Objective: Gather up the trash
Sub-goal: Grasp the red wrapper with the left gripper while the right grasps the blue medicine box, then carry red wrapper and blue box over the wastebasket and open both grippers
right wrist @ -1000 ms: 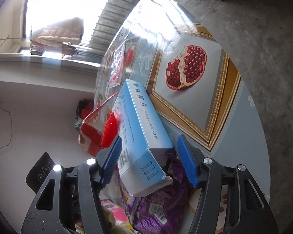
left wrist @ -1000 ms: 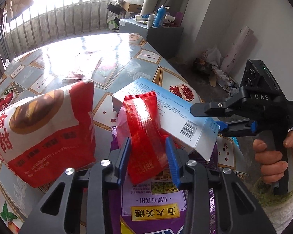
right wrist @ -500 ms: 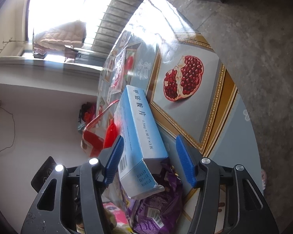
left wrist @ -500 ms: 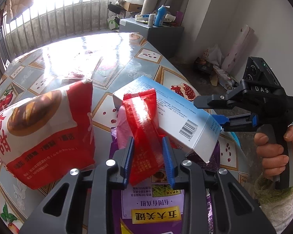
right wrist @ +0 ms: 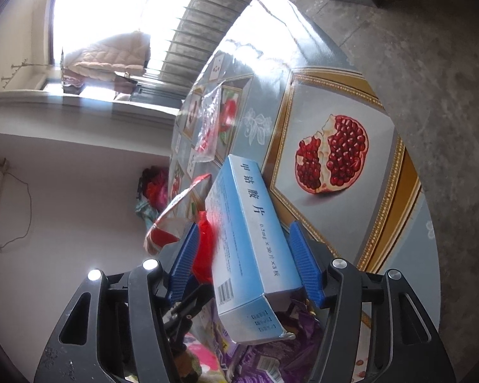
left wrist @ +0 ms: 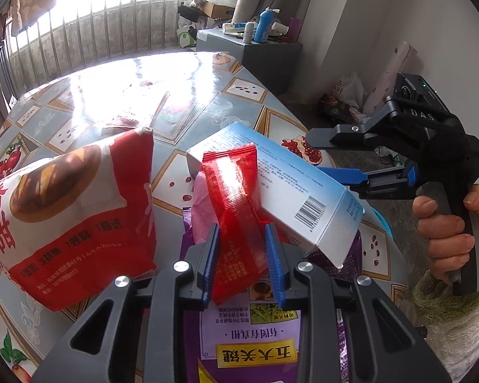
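- Compared with a second ago, the gap between the left gripper (left wrist: 242, 261) jaws has been narrowed around the red wrapper (left wrist: 236, 210), and the right gripper (right wrist: 249, 268) has been brought in closer around the blue box (right wrist: 249, 249).
- The red wrapper is now flanked closely by the left jaws at lower centre of the left view; contact looks likely, but a firm pinch can't be told for sure.
- The right jaws are kept fairly wide, with the blue box between them at centre of the right view and not clamped yet.
- Both pieces are propped on the purple bag (left wrist: 255, 344), low in the frame, with the red-and-white bread bag (left wrist: 70, 210) at the left on the bench (left wrist: 182, 95).
- Step in hand: probably grabbing two bits of trash at once.
- Next, both jaws would need to be squeezed fully before anything is lifted, or the slick wrapper could slip out.
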Action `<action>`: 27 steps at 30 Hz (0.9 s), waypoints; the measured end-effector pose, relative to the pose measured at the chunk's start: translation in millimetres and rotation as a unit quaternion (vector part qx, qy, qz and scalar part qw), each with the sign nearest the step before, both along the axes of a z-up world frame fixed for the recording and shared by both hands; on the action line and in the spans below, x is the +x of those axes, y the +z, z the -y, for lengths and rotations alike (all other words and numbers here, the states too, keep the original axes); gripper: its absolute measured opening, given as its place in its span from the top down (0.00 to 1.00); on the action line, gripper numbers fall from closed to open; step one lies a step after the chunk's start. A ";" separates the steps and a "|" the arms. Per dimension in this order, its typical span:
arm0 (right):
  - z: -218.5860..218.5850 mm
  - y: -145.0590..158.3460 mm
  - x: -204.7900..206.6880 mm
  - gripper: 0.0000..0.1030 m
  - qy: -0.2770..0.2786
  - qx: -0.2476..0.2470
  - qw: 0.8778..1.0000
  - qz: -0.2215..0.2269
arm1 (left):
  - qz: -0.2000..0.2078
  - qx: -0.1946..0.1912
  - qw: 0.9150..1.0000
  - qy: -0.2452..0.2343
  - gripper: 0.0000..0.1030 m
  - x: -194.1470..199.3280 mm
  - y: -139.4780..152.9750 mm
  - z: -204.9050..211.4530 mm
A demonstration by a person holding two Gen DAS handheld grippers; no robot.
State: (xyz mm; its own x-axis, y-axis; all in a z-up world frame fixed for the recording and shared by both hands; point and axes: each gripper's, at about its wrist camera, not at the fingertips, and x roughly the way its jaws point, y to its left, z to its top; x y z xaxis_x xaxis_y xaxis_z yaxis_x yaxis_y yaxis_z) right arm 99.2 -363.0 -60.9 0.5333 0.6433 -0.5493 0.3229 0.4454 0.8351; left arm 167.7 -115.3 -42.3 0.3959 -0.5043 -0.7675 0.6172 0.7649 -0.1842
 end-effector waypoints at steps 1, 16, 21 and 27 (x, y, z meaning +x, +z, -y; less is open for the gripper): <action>-1.4 -1.8 1.9 0.44 0.003 -0.002 1.000 -0.004 | 0.000 0.000 1.000 0.000 0.73 0.1 -0.2 0.0; -9.6 -7.2 15.0 0.58 0.039 -0.012 0.999 -0.029 | 0.003 -0.001 1.000 0.005 0.74 -0.2 -1.4 -0.7; -4.6 -6.8 7.5 0.65 0.032 -0.003 0.999 -0.022 | 0.003 -0.008 1.000 0.009 0.76 0.4 0.0 -3.7; -2.1 4.2 0.7 0.68 0.028 -0.002 1.000 -0.006 | 0.007 -0.023 1.000 0.015 0.78 0.0 4.0 -8.8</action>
State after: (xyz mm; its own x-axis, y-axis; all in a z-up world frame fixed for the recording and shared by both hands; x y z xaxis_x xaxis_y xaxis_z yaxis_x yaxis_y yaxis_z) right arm 99.9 -360.9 -56.7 0.4896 0.6691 -0.5591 0.3084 0.4669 0.8288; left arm 167.7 -106.5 -38.3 0.4225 -0.5261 -0.7381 0.5972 0.7741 -0.2099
